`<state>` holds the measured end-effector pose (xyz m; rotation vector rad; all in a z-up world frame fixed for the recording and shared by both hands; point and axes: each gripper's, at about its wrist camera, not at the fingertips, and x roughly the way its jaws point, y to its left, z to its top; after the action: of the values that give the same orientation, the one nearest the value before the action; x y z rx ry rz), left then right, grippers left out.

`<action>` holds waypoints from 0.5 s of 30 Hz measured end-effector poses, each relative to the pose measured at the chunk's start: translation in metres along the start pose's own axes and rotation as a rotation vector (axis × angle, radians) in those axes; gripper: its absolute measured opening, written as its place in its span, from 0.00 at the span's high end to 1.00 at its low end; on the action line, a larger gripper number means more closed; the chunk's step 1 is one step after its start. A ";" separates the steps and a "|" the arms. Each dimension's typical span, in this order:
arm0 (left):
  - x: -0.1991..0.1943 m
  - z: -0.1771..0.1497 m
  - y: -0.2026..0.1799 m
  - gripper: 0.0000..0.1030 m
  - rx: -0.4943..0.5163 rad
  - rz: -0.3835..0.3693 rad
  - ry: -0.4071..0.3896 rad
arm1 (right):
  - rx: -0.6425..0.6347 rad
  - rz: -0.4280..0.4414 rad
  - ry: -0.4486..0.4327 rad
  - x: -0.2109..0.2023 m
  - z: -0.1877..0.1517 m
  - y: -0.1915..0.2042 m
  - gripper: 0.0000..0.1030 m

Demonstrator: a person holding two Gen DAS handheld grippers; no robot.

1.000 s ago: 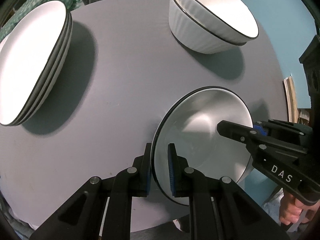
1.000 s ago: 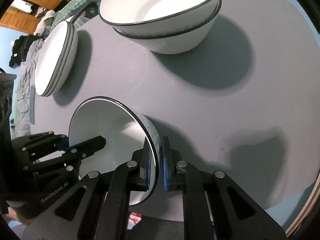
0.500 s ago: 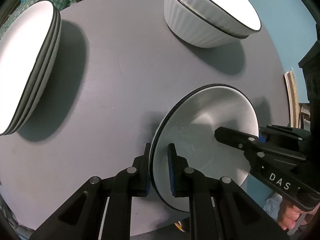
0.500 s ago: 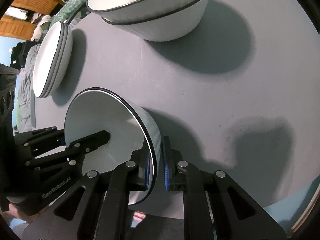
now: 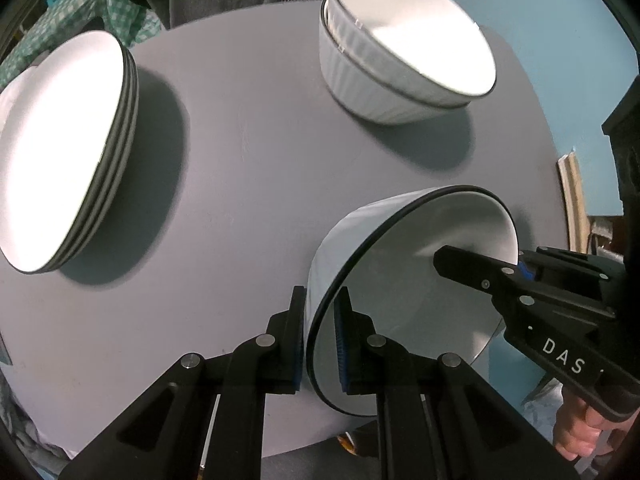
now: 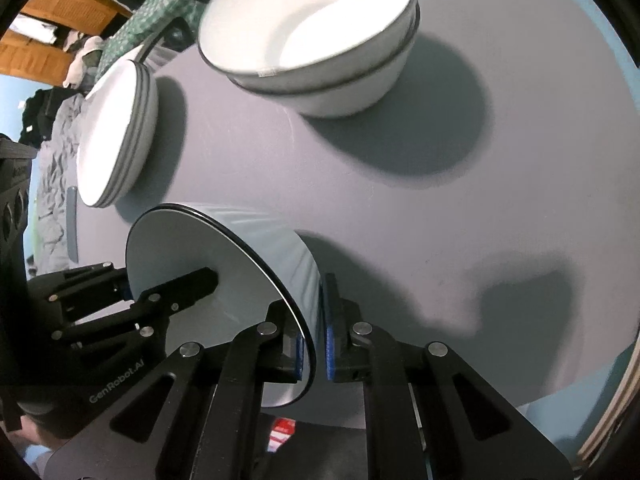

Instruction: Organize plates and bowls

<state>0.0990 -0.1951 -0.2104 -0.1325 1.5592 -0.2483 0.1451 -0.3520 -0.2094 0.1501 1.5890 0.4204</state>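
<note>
Both grippers hold one white bowl with a black rim [image 5: 420, 280] above the grey round table [image 5: 248, 184]. My left gripper [image 5: 320, 308] is shut on its near rim. In the right wrist view my right gripper [image 6: 316, 308] is shut on the opposite rim of the same bowl [image 6: 224, 248]. The bowl hangs tilted, so its ribbed outer wall shows. A stack of two similar bowls [image 5: 400, 60] stands at the far side of the table. A stack of white plates [image 5: 60, 152] sits at the left. Each view shows the other gripper's finger [image 5: 472, 272] inside the bowl.
A person's hand [image 5: 580, 428] holds the right gripper at the lower right. Past the table edge are a checked cloth [image 5: 120, 8], wooden furniture [image 6: 68, 12] and a blue wall [image 5: 560, 40]. Bare grey tabletop [image 6: 440, 220] lies between the stacks and the held bowl.
The bowl has come up off the table with both grippers and tipped, so its outer wall now shows. Both grips on the rim stay the same.
</note>
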 end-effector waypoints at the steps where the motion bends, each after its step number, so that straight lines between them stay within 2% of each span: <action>1: -0.004 0.002 0.000 0.88 -0.004 -0.004 -0.002 | -0.001 0.003 -0.003 -0.003 0.002 0.000 0.92; 15: -0.055 0.035 -0.010 0.88 0.002 -0.022 -0.108 | -0.009 -0.009 -0.076 -0.062 0.023 0.012 0.92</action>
<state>0.1332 -0.1943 -0.1546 -0.1588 1.4508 -0.2558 0.1701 -0.3589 -0.1478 0.1503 1.5126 0.4110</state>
